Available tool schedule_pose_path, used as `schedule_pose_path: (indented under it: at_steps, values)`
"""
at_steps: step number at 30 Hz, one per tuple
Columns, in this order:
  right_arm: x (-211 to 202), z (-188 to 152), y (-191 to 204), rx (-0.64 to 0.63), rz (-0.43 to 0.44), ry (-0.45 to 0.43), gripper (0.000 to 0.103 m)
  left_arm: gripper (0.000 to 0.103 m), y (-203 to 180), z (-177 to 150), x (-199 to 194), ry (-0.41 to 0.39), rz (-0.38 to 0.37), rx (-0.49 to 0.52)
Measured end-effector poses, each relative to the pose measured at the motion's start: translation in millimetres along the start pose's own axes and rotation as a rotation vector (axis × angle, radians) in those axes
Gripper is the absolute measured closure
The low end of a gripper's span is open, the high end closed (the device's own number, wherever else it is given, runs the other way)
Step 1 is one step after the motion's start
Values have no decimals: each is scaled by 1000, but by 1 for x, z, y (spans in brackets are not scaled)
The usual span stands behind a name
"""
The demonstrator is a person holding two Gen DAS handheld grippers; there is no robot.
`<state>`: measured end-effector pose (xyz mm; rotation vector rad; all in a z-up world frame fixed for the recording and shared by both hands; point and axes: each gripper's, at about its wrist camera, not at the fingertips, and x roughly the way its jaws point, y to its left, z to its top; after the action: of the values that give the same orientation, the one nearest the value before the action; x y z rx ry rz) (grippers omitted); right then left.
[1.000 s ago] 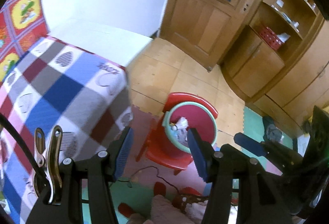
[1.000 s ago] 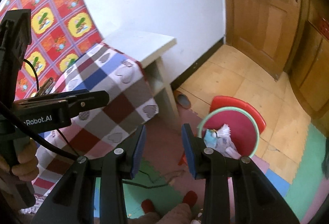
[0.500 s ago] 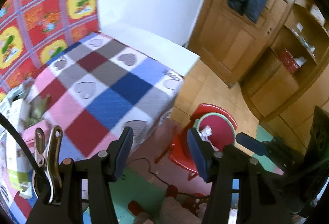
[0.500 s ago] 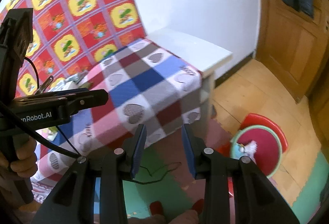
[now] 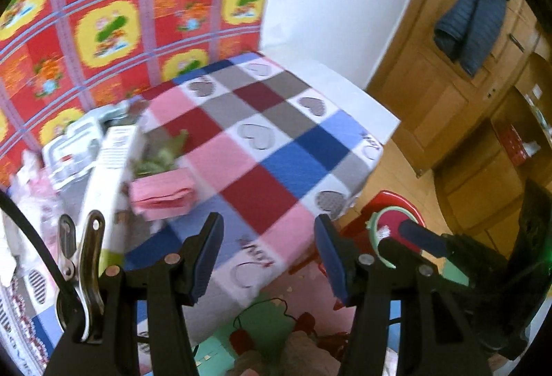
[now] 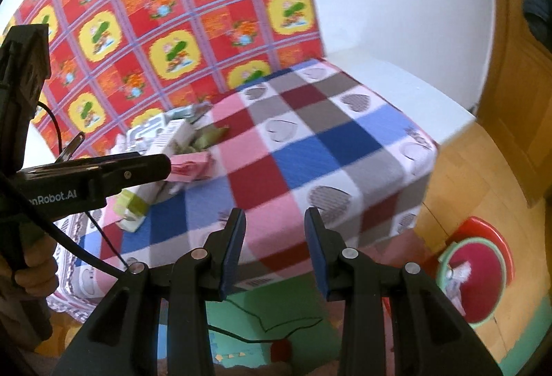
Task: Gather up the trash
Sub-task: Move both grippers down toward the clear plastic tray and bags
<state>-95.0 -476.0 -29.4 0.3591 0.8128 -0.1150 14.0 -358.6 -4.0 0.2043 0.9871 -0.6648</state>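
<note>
A checkered table (image 5: 276, 148) (image 6: 310, 148) holds trash at its left end: a pink paper pack (image 5: 162, 191) (image 6: 191, 165), green crumpled scraps (image 5: 162, 155) (image 6: 207, 134), a long white carton (image 5: 110, 165) (image 6: 151, 189) and plastic packaging (image 5: 76, 141). A red bin with a green rim (image 5: 393, 227) (image 6: 479, 276) stands on a red stool on the floor at right, with white trash inside. My left gripper (image 5: 269, 255) is open and empty over the table's near edge. My right gripper (image 6: 274, 248) is open and empty, right of the left gripper.
A red and yellow patterned cloth (image 6: 172, 31) hangs behind the table. A wooden door with a dark jacket (image 5: 472, 24) and wooden shelves (image 5: 517, 141) lie to the right. Foam floor mats (image 6: 276, 324) and a black cable lie below.
Both grippers have swung up and left, from the bin on the floor to the table top. The trash pile on the table has come into view. Both jaws stay open.
</note>
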Motion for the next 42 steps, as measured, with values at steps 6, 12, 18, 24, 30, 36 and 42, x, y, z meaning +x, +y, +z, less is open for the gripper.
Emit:
schedule_pose_path:
  at_steps: [6,12,18,24,30,36,42]
  values:
    - [13,15,40,-61,58,-1,67,45,45,0,-38,-49,53,-61]
    - [27,32,76,-117,122,-3,67,45,91,2,-62,-92,134,-143]
    - [41,54,102,-181,177,-5,67,45,132,2,-72,-111,199,-234]
    - [59,83,114,-222,227,-8,67,45,170,16,-71,-106,269,-311]
    - [93,116,124,-264,286,18,67,45,203,30,-60,-98,335,-386]
    - [129,140,132,-324,335,67,67,45,233,38,-32,-67,372,-474]
    - [162,151,139,-370,383,120,67,45,250,41,-5,-43,371,-534]
